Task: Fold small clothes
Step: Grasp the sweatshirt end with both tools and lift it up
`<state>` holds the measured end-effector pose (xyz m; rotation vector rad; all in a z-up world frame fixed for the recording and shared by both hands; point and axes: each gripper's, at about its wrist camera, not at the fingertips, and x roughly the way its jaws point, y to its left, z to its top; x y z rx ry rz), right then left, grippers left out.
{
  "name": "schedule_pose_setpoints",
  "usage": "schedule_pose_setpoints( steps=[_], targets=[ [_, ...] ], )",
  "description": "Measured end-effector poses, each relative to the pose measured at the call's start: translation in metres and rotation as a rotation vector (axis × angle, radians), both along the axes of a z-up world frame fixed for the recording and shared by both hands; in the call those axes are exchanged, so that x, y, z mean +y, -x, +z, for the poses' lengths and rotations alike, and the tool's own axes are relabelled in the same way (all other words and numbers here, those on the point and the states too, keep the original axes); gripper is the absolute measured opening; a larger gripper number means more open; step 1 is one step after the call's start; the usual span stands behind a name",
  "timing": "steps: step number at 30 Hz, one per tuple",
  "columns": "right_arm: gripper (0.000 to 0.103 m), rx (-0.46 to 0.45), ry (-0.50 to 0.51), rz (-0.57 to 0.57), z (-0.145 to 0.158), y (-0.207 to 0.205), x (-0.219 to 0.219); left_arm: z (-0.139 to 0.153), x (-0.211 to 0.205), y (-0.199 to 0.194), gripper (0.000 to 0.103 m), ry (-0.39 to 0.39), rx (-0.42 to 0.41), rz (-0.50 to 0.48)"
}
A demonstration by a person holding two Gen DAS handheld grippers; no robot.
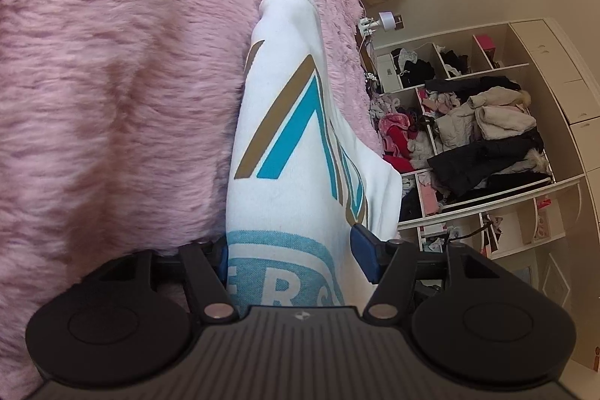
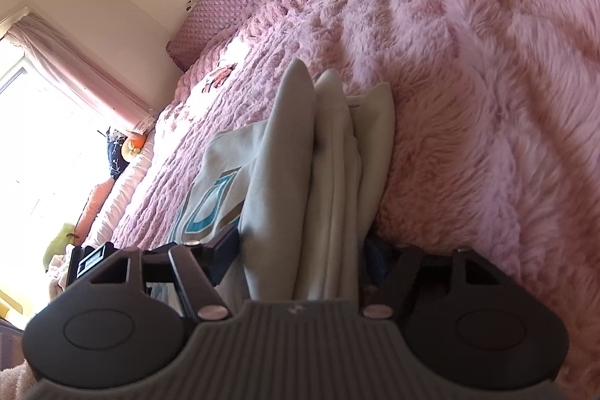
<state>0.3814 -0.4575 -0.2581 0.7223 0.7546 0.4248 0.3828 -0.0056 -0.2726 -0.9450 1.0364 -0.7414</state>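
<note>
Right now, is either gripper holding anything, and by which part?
The white sweatshirt sits between the fingers of the left gripper, at its printed end, and the right gripper, around stacked folds. Whether either presses it cannot be told.

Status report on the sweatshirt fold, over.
Left gripper jaws wide, white sweatshirt between them. Right gripper jaws wide around its bunched folds. Grip unclear on both. Pink fuzzy blanket beneath, nothing blocking.
</note>
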Motion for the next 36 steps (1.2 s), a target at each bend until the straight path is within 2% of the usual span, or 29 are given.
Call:
schedule_pose_setpoints(
  steps=[4, 7, 12, 14, 18, 23, 29, 33, 36],
  targets=[
    [0.033, -0.009, 0.032, 0.019, 0.002, -0.005, 0.008, 0.004, -0.003, 0.001, 0.052, -0.051, -0.020, -0.011],
    [0.024, -0.008, 0.024, 0.007, 0.003, -0.004, 0.003, 0.007, -0.004, 0.007, 0.044, -0.050, -0.041, -0.001],
    [0.021, -0.005, 0.060, -0.008, 0.018, 0.000, 0.005, 0.019, -0.001, 0.018, 0.033, -0.026, -0.076, 0.029],
    [0.020, -0.008, 0.069, -0.019, 0.029, 0.005, 0.008, 0.030, 0.002, 0.022, 0.032, -0.001, -0.097, 0.034],
    [0.020, -0.012, 0.078, -0.027, 0.057, 0.014, 0.015, 0.060, 0.009, 0.036, 0.031, 0.000, -0.147, 0.019],
    [0.019, -0.084, 0.021, -0.002, 0.105, 0.037, 0.037, 0.109, 0.046, 0.066, 0.031, 0.018, -0.200, 0.045],
    [0.019, -0.127, -0.020, 0.062, 0.157, 0.075, 0.099, 0.164, 0.105, 0.112, 0.031, -0.035, -0.248, 0.083],
    [0.019, -0.142, -0.030, 0.094, 0.166, 0.097, 0.139, 0.174, 0.131, 0.136, 0.031, -0.055, -0.253, 0.118],
    [0.019, -0.124, -0.039, 0.094, 0.159, 0.107, 0.162, 0.164, 0.151, 0.147, 0.031, -0.055, -0.236, 0.138]
  ],
)
